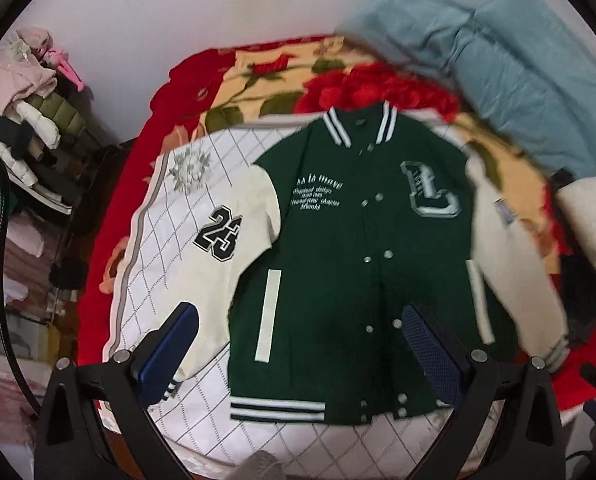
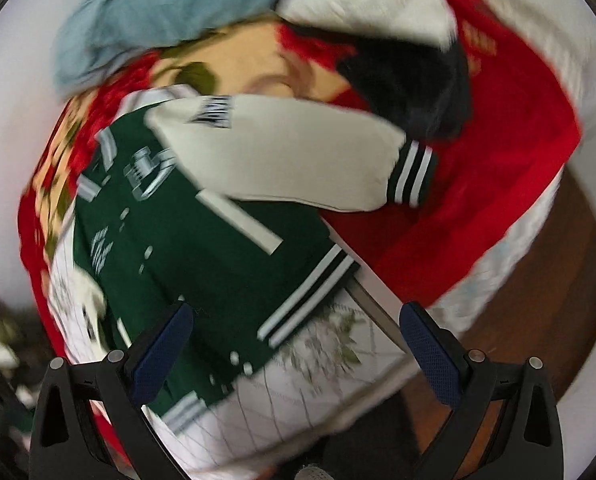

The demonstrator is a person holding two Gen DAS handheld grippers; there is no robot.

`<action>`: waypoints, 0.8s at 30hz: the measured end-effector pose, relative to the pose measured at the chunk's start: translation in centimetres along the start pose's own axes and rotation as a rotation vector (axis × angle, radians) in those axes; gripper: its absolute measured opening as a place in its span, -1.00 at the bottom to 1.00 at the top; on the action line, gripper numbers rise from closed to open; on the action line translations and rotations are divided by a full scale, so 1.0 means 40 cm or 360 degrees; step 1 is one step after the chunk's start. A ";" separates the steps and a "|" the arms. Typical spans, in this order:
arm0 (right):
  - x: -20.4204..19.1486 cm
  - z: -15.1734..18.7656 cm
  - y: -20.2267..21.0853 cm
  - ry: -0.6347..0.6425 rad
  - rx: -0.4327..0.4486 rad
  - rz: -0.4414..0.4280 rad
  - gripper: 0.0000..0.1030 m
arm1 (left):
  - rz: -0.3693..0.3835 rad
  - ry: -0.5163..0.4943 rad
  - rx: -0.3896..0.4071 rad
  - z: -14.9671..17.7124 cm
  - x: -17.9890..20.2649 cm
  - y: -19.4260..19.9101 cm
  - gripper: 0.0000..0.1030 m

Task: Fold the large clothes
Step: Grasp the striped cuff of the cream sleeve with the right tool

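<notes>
jacket (image 1: 338,248) flat, face up on bed (image 1: 110,248). both claws, left (image 1: 298,356) and right (image 2: 298,356), gape empty. grab each cream sleeve (image 2: 290,156) near its cuff, fold inward.

The left wrist view looks down from near the hem of the jacket (image 1: 338,248), facing its collar and the wall beyond. The right wrist view, blurred, looks from the jacket's hem corner, tilted across it. Both share the jacket and blanket (image 1: 258,80).

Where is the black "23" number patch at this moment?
In the left wrist view, the black "23" patch sits on the cream sleeve left of the green varsity jacket's body, over the white quilted sheet.
</notes>
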State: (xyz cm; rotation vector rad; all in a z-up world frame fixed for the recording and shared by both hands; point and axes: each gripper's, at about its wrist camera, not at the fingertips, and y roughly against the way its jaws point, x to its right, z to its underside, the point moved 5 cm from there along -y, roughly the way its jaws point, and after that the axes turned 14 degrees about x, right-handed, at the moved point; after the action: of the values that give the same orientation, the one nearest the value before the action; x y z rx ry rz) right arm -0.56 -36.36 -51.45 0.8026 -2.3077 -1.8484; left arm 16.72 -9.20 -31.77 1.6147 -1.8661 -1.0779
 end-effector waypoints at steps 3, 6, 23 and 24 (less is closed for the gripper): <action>0.097 -0.022 -0.175 -0.0242 -0.0020 -0.0025 1.00 | -0.0079 -0.0034 -0.0104 0.038 0.052 -0.111 1.00; 0.184 -0.028 -0.337 -0.0463 -0.0063 -0.0041 1.00 | -0.0126 -0.0069 -0.0194 0.084 0.107 -0.223 1.00; 0.248 -0.133 -0.711 -0.0898 0.0137 -0.0098 0.24 | -0.0029 -0.0128 -0.0246 0.099 0.359 -0.517 1.00; 0.242 -0.140 -0.721 -0.0890 0.0157 -0.0070 0.15 | -0.0021 -0.0126 -0.0247 0.094 0.367 -0.526 1.00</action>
State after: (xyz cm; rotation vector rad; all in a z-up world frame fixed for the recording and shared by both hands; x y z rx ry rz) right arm 3.22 -49.54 -79.19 0.3714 -2.7291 -2.2180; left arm 23.63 -22.58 -52.86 1.5188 -1.7749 -1.2758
